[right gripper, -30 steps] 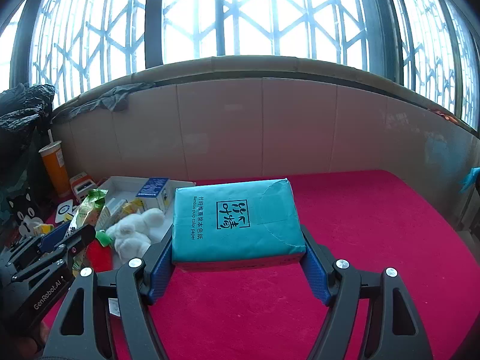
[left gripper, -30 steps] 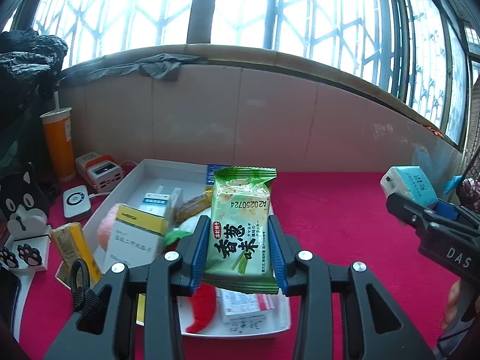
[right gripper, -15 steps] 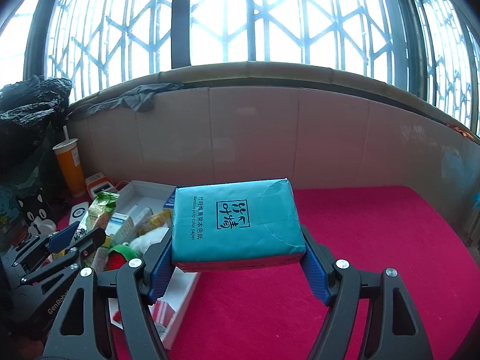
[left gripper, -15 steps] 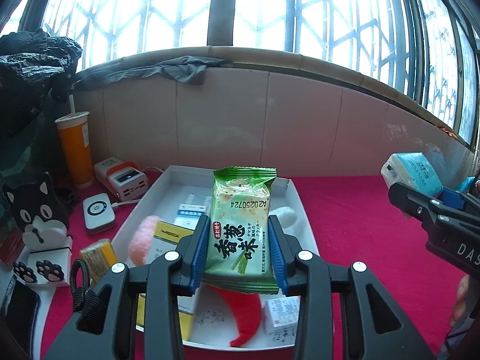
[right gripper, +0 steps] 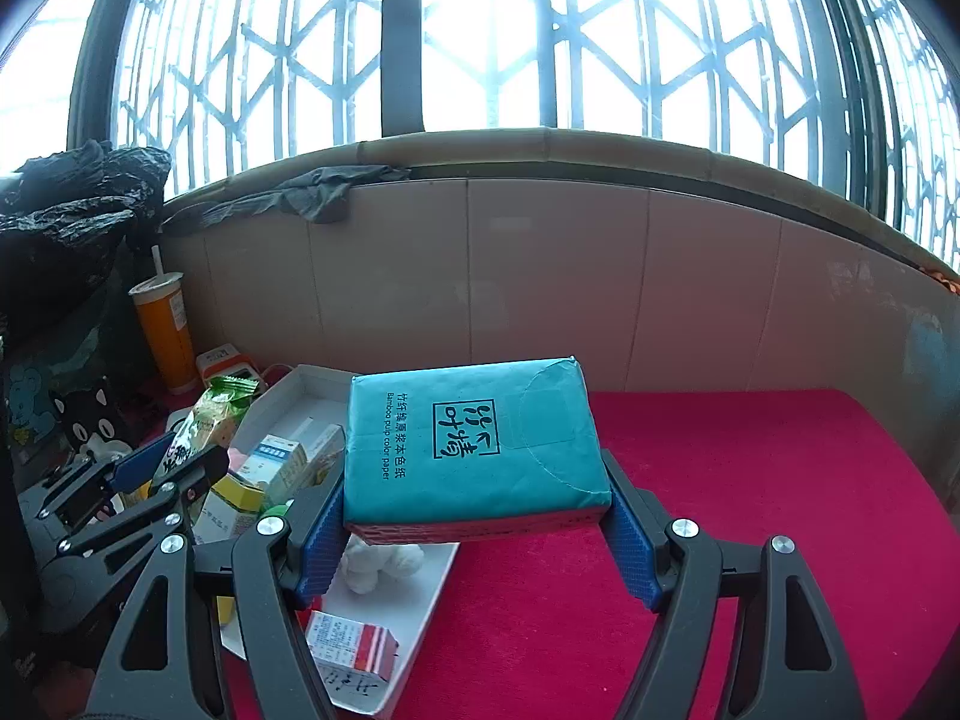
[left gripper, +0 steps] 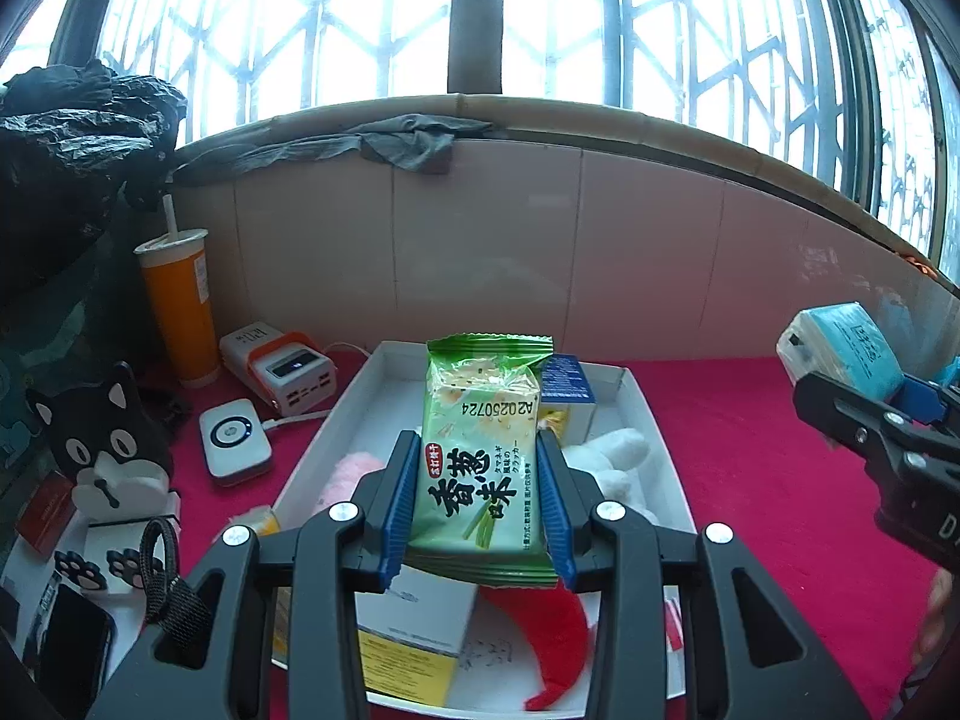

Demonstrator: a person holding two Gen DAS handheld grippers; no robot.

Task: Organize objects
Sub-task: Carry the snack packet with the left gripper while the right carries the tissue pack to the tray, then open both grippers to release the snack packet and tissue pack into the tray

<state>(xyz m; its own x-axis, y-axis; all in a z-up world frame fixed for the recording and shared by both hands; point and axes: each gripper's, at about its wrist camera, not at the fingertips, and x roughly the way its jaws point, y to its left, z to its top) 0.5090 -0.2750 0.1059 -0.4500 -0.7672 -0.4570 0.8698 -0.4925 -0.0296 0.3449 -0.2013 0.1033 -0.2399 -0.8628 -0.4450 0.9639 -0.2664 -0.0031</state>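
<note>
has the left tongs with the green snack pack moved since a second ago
Yes. The left tongs, shut on the green snack pack, moved right along the white tray, away from the orange cup.

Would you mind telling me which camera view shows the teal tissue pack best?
The right wrist view: the teal tissue pack fills the centre, top face and print legible, clamped by the right gripper. The left wrist view catches it only at the right edge, small and end-on.

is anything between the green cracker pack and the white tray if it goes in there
No barrier: the green cracker pack, held in the left tool, hangs right over the white tray. But the tray floor below is crowded with boxes, a white plush and a red item.
</note>
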